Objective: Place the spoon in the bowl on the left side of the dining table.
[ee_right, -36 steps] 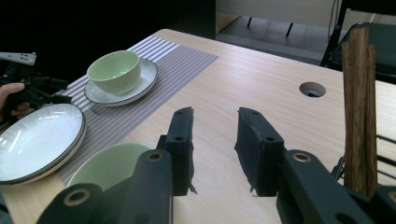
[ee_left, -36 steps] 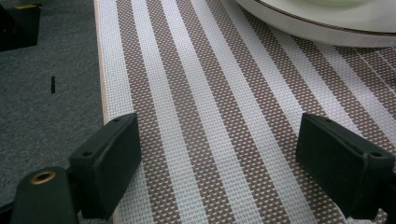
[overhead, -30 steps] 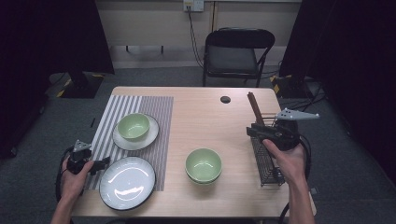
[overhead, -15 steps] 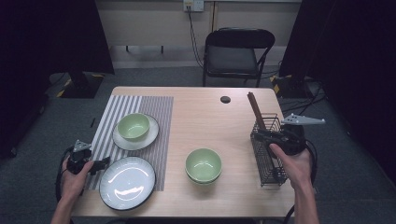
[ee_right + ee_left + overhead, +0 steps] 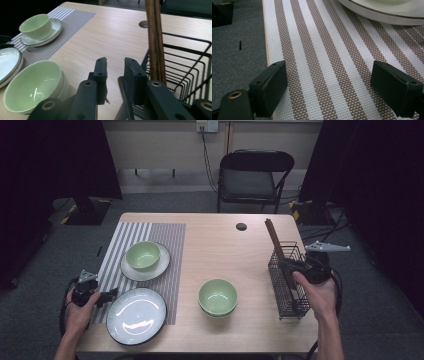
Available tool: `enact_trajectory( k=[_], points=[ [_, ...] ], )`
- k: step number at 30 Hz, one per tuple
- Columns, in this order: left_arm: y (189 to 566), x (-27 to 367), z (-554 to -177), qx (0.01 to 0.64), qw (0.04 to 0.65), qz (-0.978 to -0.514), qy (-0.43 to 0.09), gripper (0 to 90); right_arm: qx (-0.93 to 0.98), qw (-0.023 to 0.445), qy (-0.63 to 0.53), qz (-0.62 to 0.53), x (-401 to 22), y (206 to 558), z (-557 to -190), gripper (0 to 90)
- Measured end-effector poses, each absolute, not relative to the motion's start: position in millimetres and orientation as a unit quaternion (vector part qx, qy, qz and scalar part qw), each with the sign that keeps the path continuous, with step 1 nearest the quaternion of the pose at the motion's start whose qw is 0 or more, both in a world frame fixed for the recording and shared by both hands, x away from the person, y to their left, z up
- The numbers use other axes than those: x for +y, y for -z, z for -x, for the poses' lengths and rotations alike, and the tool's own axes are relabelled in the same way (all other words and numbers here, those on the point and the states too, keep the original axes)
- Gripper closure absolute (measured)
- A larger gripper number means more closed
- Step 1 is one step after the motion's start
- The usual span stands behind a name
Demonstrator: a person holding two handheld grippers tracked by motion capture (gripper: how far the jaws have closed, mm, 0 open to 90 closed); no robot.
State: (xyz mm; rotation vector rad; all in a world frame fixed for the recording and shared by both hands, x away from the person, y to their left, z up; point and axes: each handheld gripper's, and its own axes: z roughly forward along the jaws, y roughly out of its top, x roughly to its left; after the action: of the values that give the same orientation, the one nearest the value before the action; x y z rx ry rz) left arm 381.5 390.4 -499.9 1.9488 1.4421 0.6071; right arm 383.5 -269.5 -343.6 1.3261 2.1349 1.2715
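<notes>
I have my right gripper (image 5: pixel 292 266) at the near-left rim of the wire basket (image 5: pixel 295 306), which stands at the right edge of the table (image 5: pixel 220 235), and I judge that the chopsticks (image 5: pixel 276 243) standing in it are what I am after. They lean against the basket's far corner, their tops rising above the wire, so they offer a free length to take from the side. In the right gripper view my jaws have just been closing to a narrow gap with nothing between them; the chopsticks (image 5: pixel 154 40) stand just right of the right jaw, apart from it, and the basket rim (image 5: pixel 185 51) lies behind. A narrow gap suits a thin pair of sticks, I think, and keeps the jaws clear of the wire. My left gripper (image 5: pixel 106 296) rests low at the table's left edge, jaws wide apart over the striped mat (image 5: pixel 324 57) and holding nothing, just beside the big plate (image 5: pixel 136 315). It waits there out of the way. The green bowl (image 5: pixel 218 296) sits mid-table between my hands, and another bowl on a saucer (image 5: pixel 144 257) stands on the mat.
</notes>
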Motion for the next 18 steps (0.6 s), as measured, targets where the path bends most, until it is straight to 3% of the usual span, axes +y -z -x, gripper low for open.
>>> enact_trajectory(
  k=[18],
  points=[
    [499.9, 390.3, -381.5, 0.548, 0.316, -0.740, -0.230, 13.7, 0.752, 0.161, -0.428, -0.475, -269.3, 352.4, -389.5, 79.5]
  ],
)
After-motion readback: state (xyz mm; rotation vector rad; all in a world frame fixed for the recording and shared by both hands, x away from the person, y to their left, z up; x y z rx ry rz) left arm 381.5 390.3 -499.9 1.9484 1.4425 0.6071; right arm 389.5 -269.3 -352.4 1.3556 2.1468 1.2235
